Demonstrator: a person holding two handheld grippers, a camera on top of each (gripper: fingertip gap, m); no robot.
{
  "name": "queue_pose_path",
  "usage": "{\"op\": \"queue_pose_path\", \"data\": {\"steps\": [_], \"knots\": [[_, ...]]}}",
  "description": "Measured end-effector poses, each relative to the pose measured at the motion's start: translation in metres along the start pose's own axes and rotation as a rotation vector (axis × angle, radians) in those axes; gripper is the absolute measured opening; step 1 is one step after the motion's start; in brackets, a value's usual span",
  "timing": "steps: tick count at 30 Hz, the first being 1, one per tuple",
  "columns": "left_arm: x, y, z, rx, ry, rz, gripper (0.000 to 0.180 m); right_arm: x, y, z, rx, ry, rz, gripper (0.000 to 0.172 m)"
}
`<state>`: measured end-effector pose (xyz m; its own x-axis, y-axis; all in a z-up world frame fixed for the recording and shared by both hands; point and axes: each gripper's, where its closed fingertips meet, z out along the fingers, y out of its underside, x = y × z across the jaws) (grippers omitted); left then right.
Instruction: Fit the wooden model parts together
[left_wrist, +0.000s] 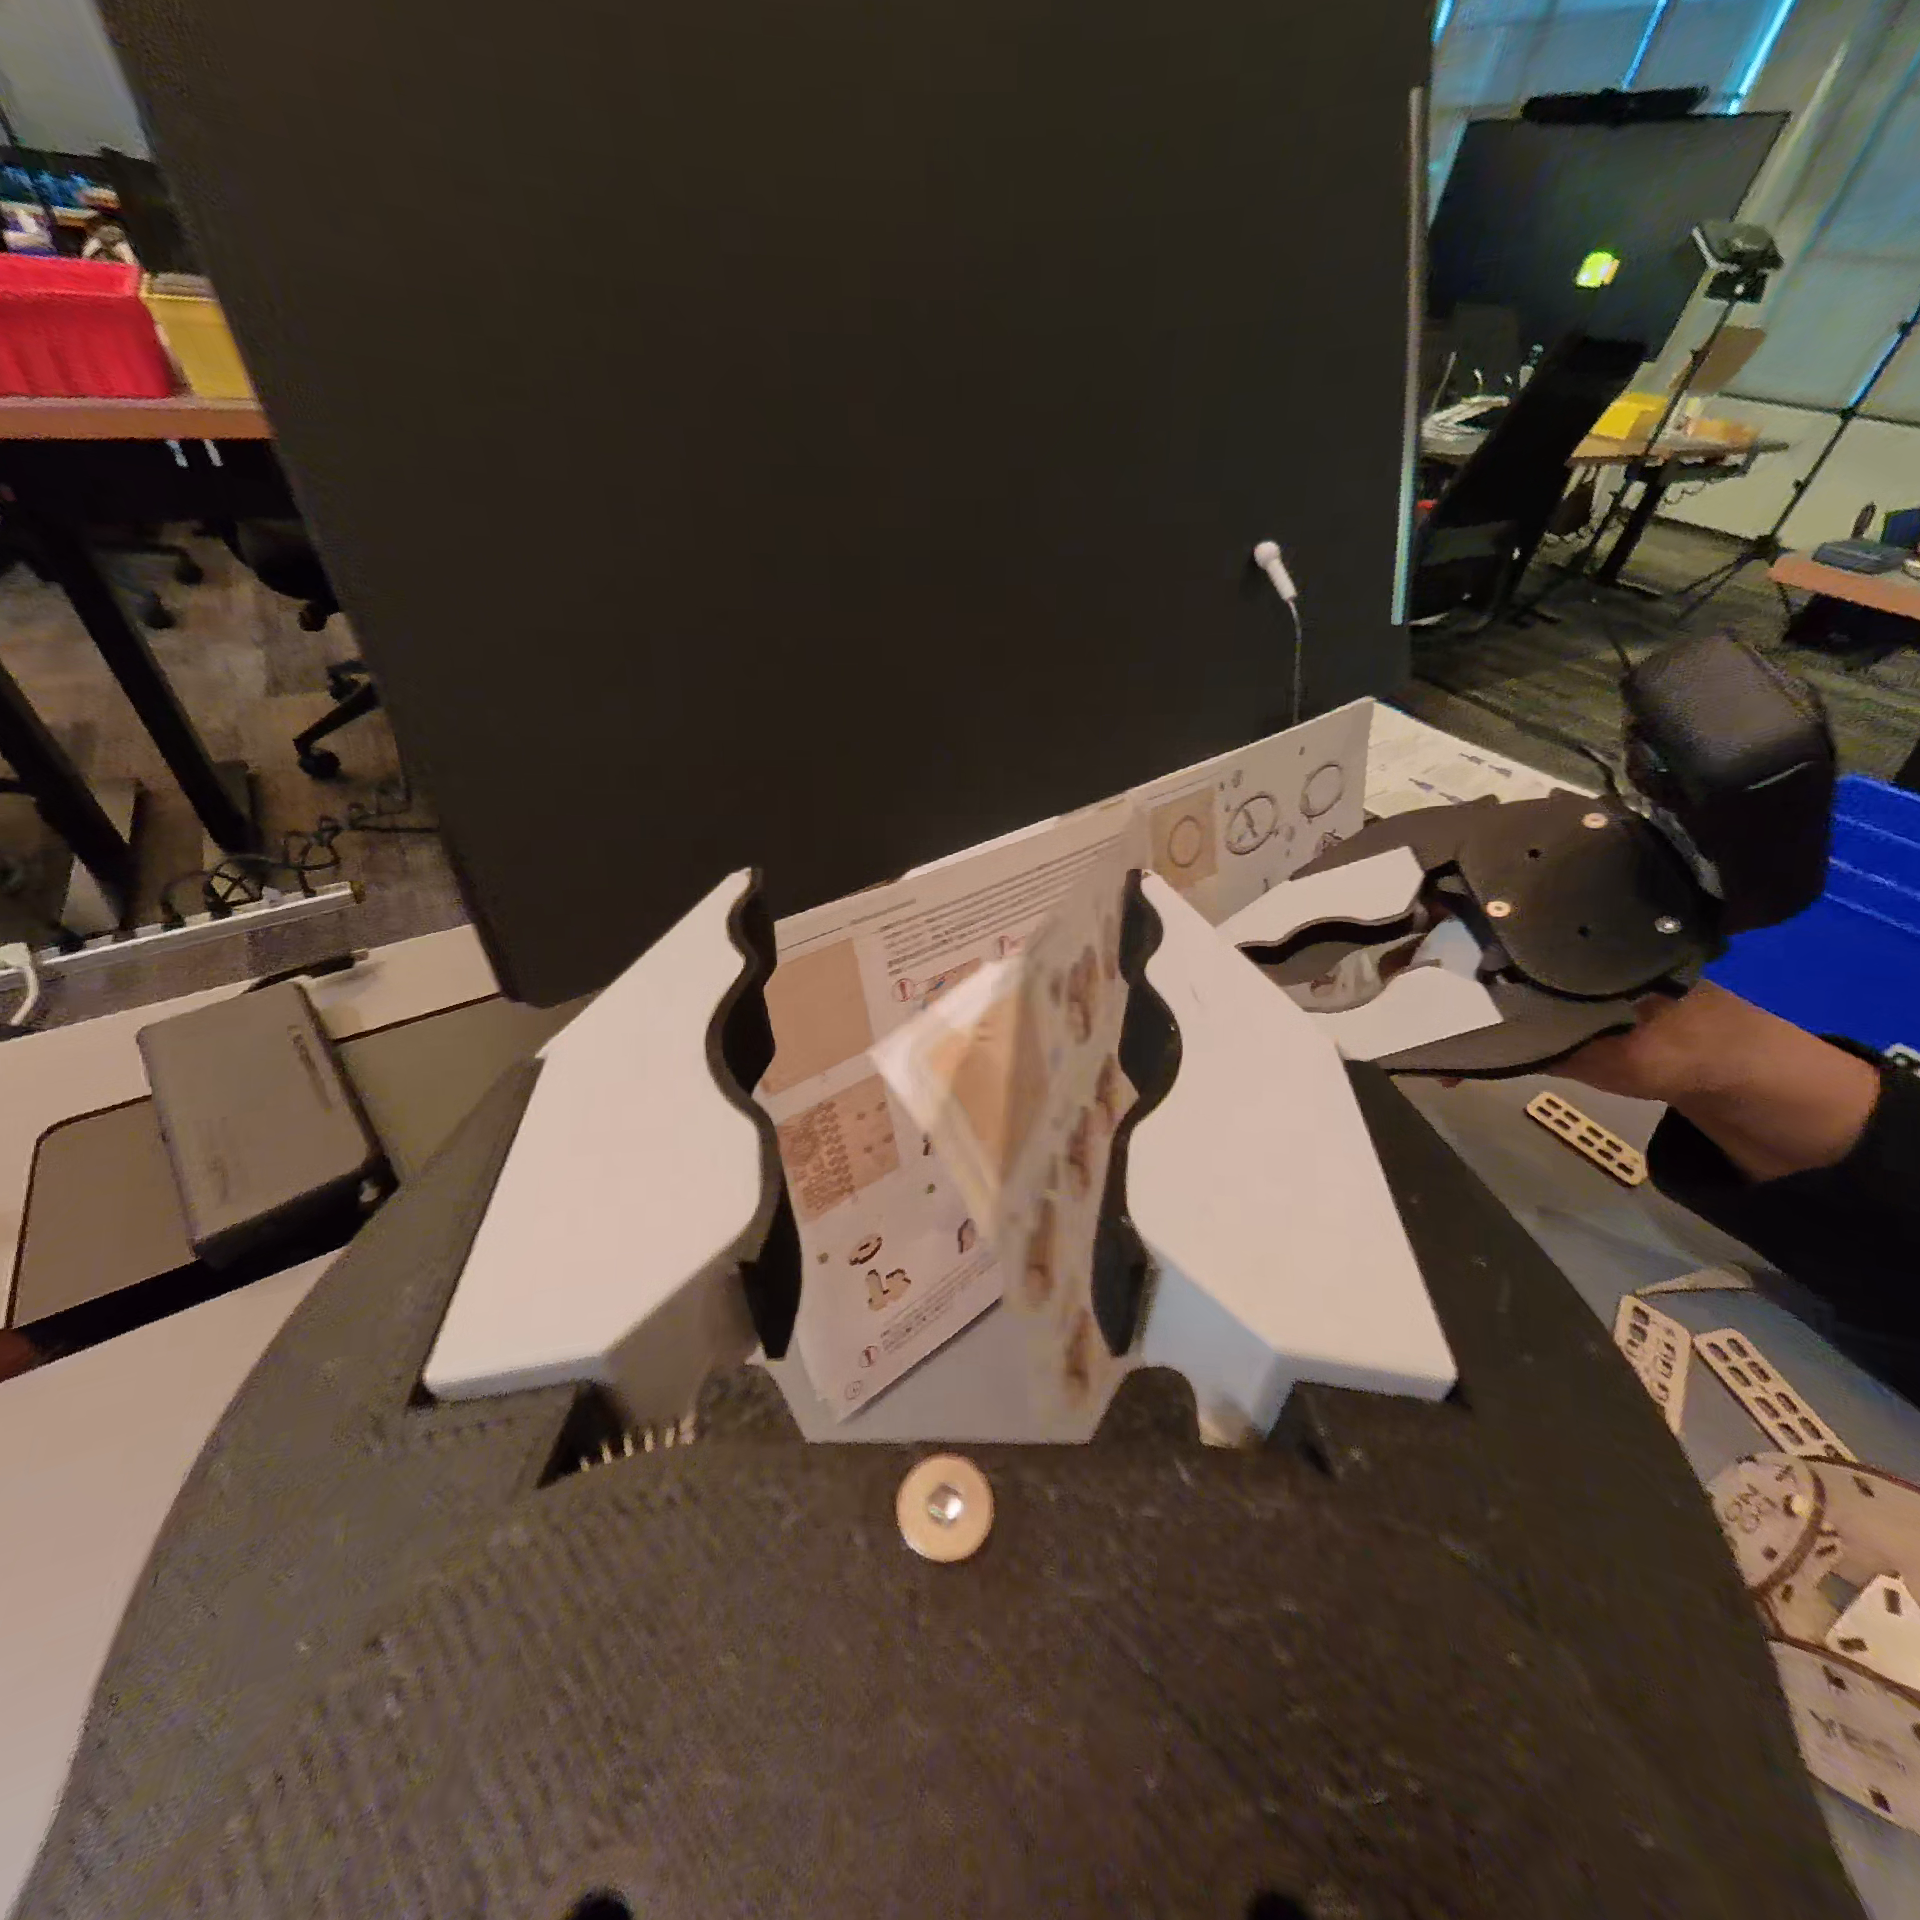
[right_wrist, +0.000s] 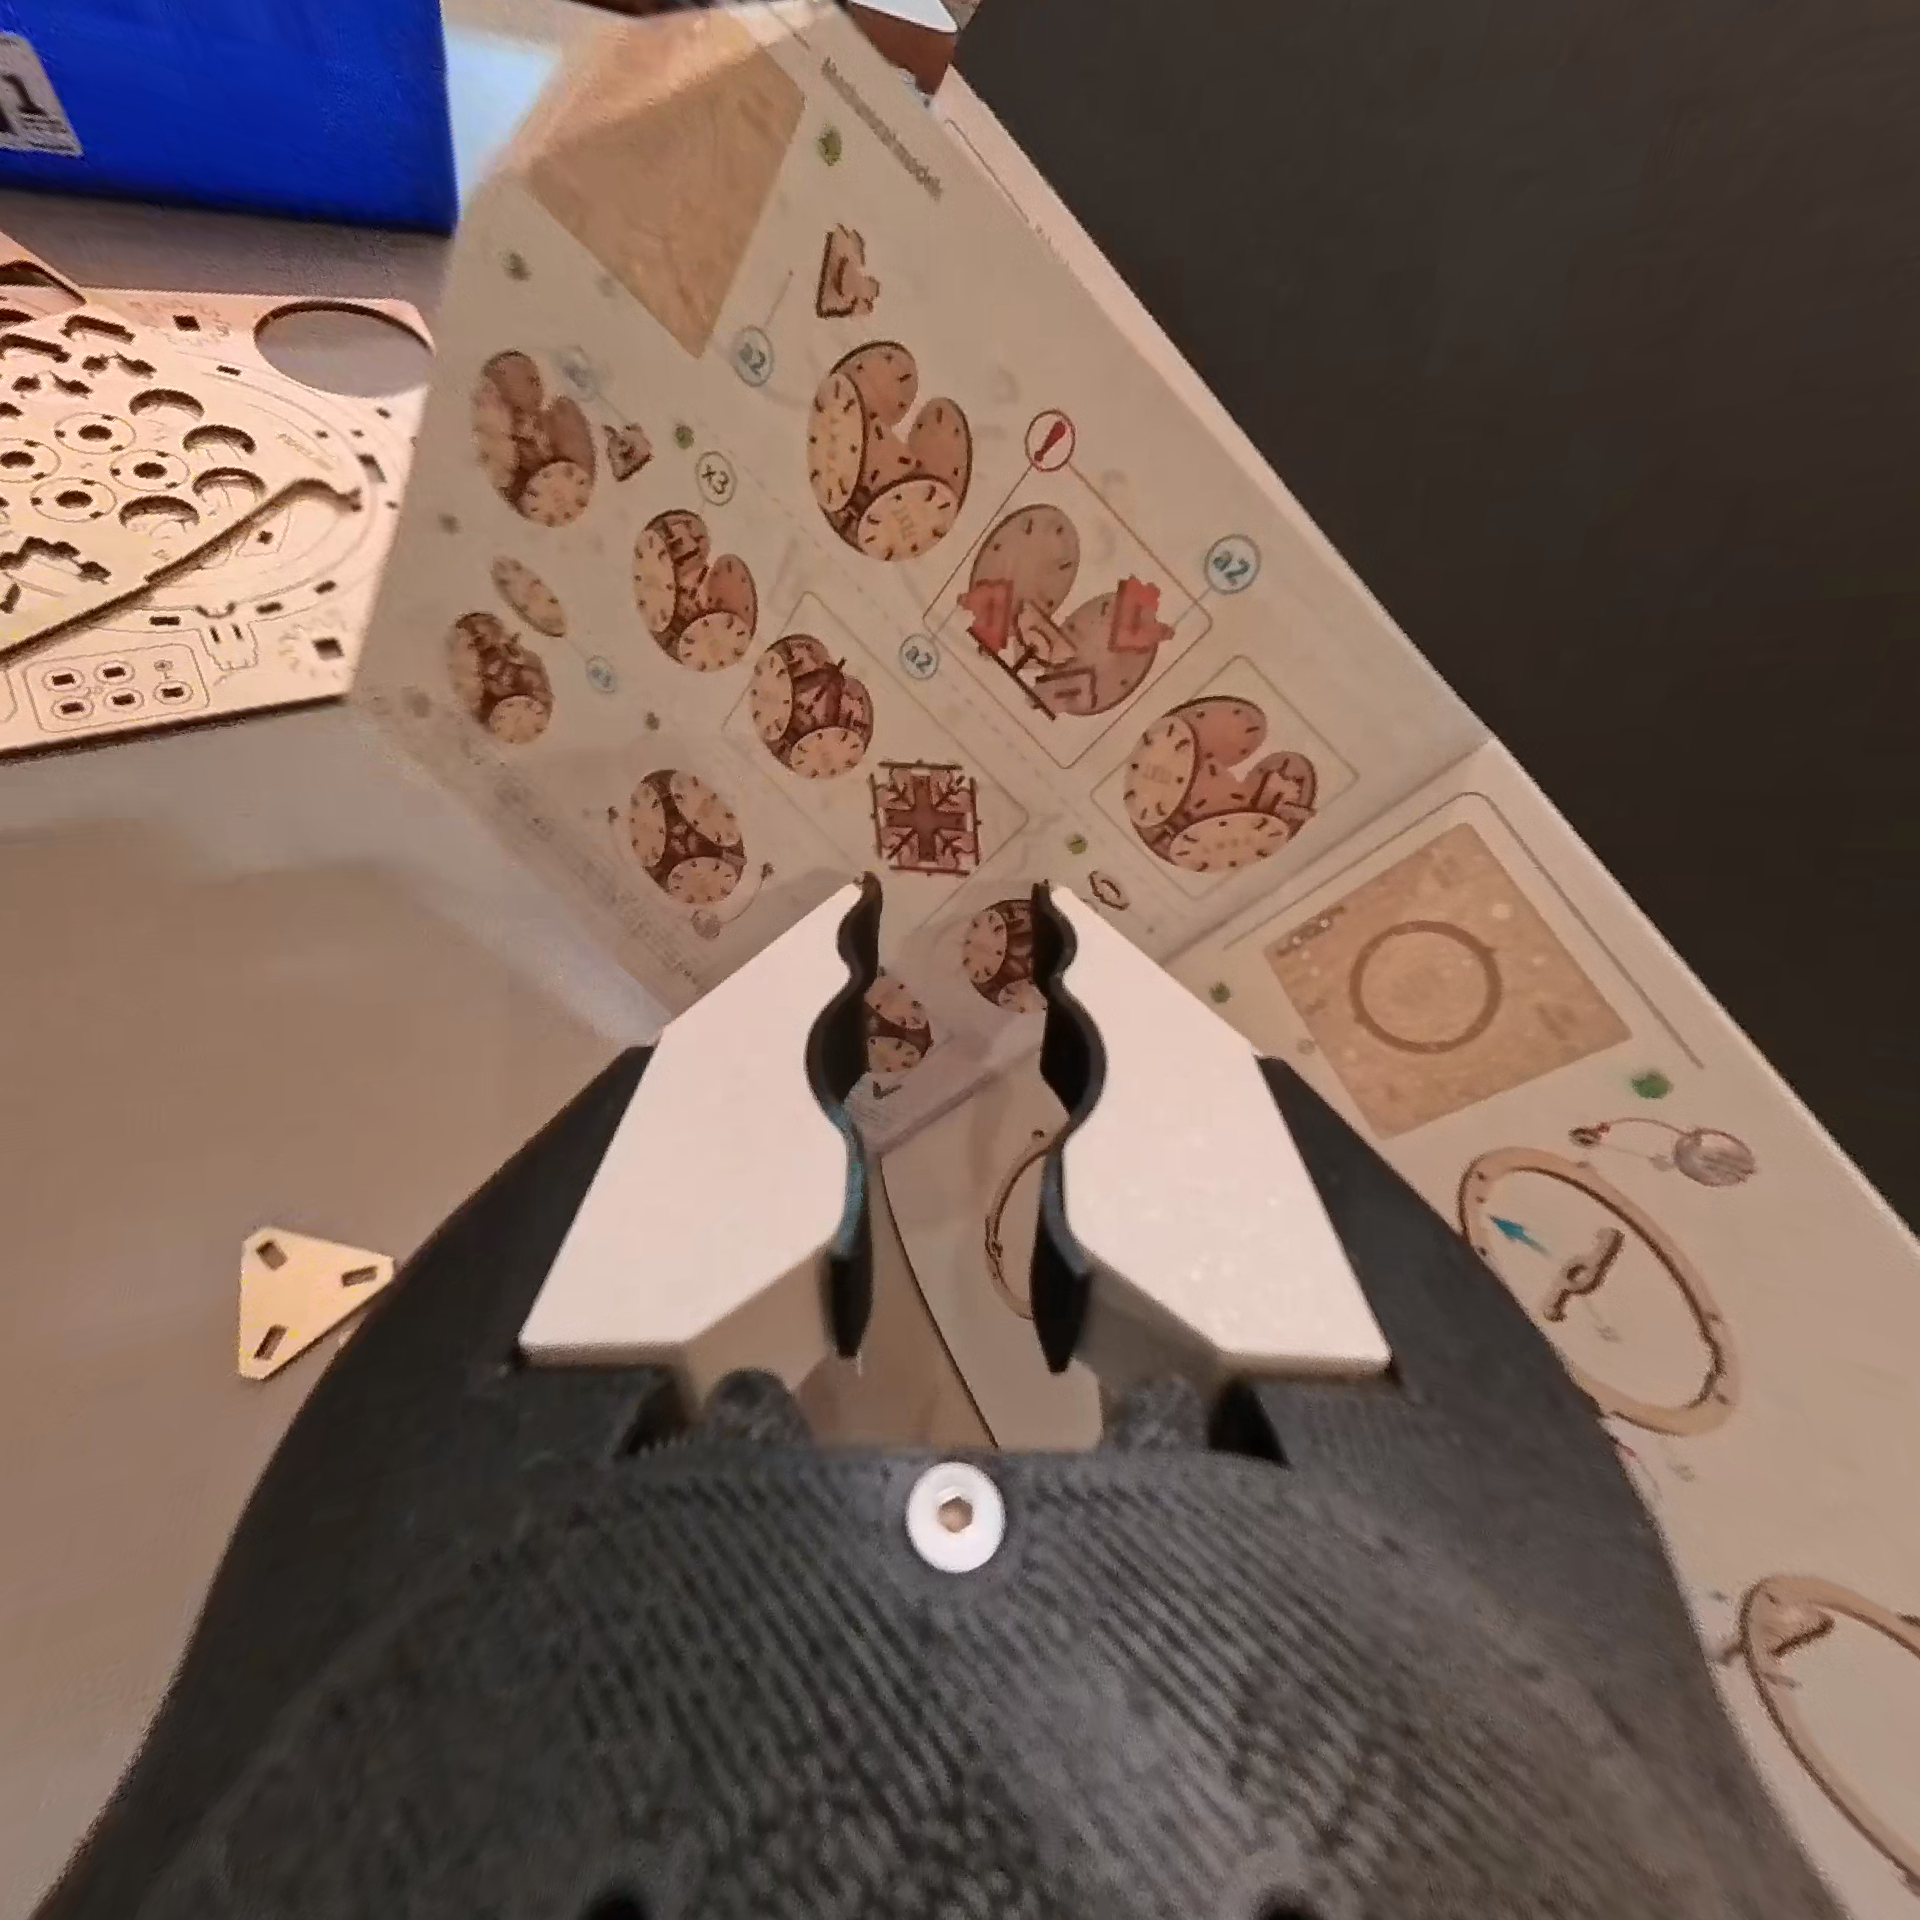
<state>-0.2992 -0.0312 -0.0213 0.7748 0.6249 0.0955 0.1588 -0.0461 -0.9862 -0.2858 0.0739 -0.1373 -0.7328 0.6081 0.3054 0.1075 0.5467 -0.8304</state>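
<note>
Here, left gripper (left_wrist: 940, 914) spread wide around a loose, upright page of the instruction booklet (right_wrist: 935, 582), pads not pressing, right gripper (right_wrist: 951, 904) part-open beside the booklet's fold, grip unclear, wooden part sheet (right_wrist: 177, 499) on grey table (right_wrist: 260, 987).

My left gripper (left_wrist: 940, 1049) stood wide open; folded instruction booklet (left_wrist: 894, 1174) passed between fingers, one raised page (left_wrist: 1060, 1143) blurred beside right pad, no clamping visible. Right gripper (left_wrist: 1382, 940) lay farther right at booklet's edge, gloved hand (left_wrist: 1766, 1122) behind it. Black panel (left_wrist: 790, 416) stood behind. Grey box (left_wrist: 249, 1122) sat left; wooden puzzle pieces (left_wrist: 1766, 1455) lay right.
</note>
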Motion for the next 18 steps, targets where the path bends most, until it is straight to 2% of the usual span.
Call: {"op": "queue_pose_path", "data": {"steps": [5, 12, 15, 18], "knots": [[0.013, 0.009, 0.012, -0.028, 0.06, -0.017, 0.06, 0.001, -0.001, 0.0, 0.0, 0.009, 0.001, 0.028], [0.037, 0.031, 0.026, -0.13, 0.147, 0.032, 0.035, 0.004, 0.0, -0.001, 0.006, 0.014, 0.014, 0.026], [0.032, 0.031, 0.029, -0.131, 0.092, 0.066, 0.039, 0.005, 0.0, -0.001, 0.006, 0.02, 0.019, 0.025], [0.029, 0.018, 0.024, -0.069, 0.065, 0.071, 0.039, 0.007, 0.0, -0.001, 0.01, 0.029, 0.03, 0.025]]}}
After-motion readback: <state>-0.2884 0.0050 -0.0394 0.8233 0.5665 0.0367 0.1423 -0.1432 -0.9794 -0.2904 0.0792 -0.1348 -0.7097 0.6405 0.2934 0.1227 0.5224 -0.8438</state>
